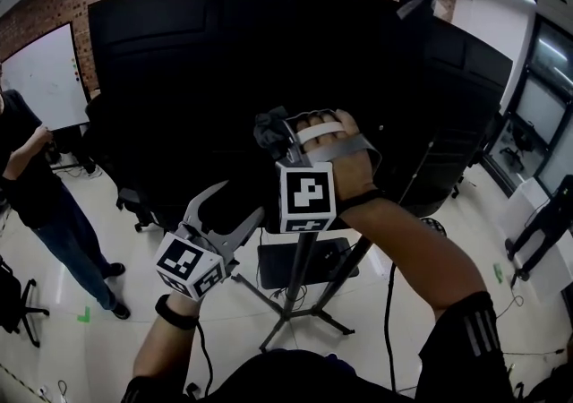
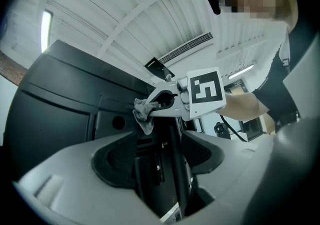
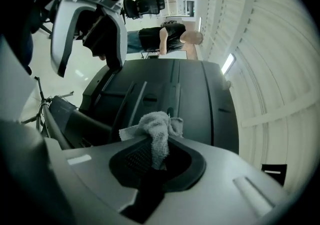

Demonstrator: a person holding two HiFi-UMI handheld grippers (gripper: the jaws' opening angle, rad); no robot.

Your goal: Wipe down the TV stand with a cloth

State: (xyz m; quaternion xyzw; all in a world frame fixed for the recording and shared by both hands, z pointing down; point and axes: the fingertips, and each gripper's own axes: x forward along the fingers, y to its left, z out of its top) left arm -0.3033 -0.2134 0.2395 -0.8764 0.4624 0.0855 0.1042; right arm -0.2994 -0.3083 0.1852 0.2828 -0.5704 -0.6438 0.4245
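A person (image 1: 36, 186) stands at the far left on the pale floor (image 1: 98, 338). The left gripper (image 1: 242, 200) is held low, left of the stand (image 1: 300, 294). Its fingers (image 2: 112, 161) are apart and grip nothing, and the stand's black pole (image 2: 176, 169) shows in the gap beyond them. The stand is a black tripod with a small shelf (image 1: 304, 262), carrying the big black TV (image 1: 224, 79) from behind.

Higher up, near the pole's top and close to the TV's back, is the cloth (image 1: 269, 135). It is a small grey-white rag of nubbly weave, bunched into a wad with a loose corner hanging. Whether it touches the panel I cannot tell. The right gripper (image 1: 285, 143) has its fingers (image 3: 135, 156) clamped on the cloth's lower end.
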